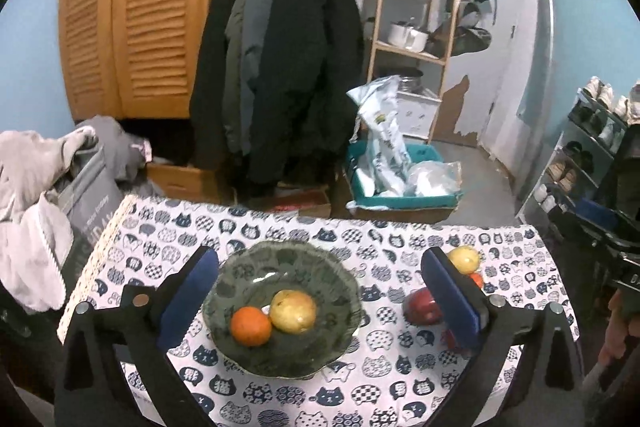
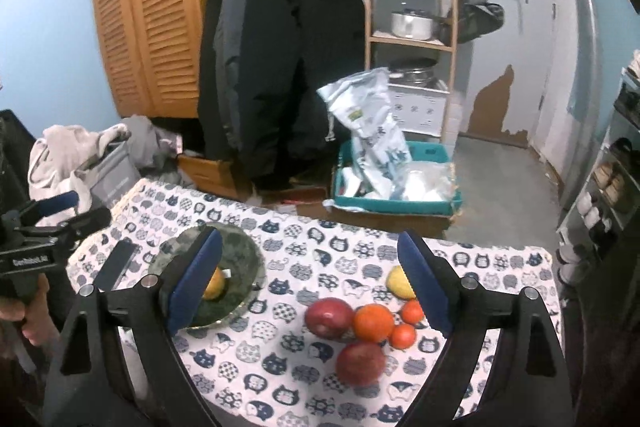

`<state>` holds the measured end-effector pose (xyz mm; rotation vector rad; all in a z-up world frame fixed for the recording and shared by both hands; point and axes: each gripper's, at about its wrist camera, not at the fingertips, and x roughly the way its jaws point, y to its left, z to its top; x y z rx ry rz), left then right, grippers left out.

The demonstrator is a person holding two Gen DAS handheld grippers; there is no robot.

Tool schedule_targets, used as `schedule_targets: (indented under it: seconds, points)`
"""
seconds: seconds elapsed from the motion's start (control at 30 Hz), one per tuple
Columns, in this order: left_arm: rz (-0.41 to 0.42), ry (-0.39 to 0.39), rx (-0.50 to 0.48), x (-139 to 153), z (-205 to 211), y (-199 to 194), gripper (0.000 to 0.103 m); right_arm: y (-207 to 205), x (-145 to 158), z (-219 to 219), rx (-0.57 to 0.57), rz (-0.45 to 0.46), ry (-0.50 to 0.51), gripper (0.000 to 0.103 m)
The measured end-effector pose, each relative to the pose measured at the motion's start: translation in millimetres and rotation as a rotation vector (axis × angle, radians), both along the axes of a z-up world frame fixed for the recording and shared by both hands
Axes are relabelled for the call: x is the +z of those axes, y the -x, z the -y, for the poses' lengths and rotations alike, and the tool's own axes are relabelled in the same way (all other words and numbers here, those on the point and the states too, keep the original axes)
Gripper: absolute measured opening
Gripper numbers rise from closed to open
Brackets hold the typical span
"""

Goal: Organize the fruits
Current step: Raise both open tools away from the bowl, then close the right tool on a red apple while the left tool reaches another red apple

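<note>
A: Fruits, two groups. In the green glass bowl on the cat-print worktop lie an orange and a yellowish pear, touching each other. What shows of the loose group?

B: From the right wrist view, five pieces lie clear on the cloth: two red apples, a large orange fruit and two small orange ones, all clustered, several touching. A yellow fruit behind them is partly covered by a finger of the right gripper.

A: And the left wrist view?

B: The same group is mostly hidden there behind a blue finger pad; only a yellow fruit, a sliver of orange and part of a red apple show.

A: State of the fingers?

B: The left gripper has its fingers wide apart, framing the bowl, nothing between the pads. The right gripper's fingers are likewise spread and hold nothing. In its view the bowl is half covered by one finger, and only the pear shows inside.

A: Edge details?

B: The left gripper's body appears at the left border of the right view, cut off.
</note>
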<state>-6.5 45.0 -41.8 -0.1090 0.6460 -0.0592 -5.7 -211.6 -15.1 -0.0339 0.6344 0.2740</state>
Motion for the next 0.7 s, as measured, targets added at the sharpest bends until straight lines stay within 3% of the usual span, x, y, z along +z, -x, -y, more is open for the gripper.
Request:
schedule_targets:
  seconds: [0.27, 0.7]
  points:
    - [0.006, -0.015, -0.067, 4.7, 33.2, -4.7, 0.102, 4.3, -10.3, 44.4, -0.070, -0.020, -0.018, 0.089]
    - [-0.073, -0.050, -0.147, -22.1, 79.1, -23.9, 0.102, 1.8, -40.7, 84.5, -0.152, -0.088, -0.015, 0.089]
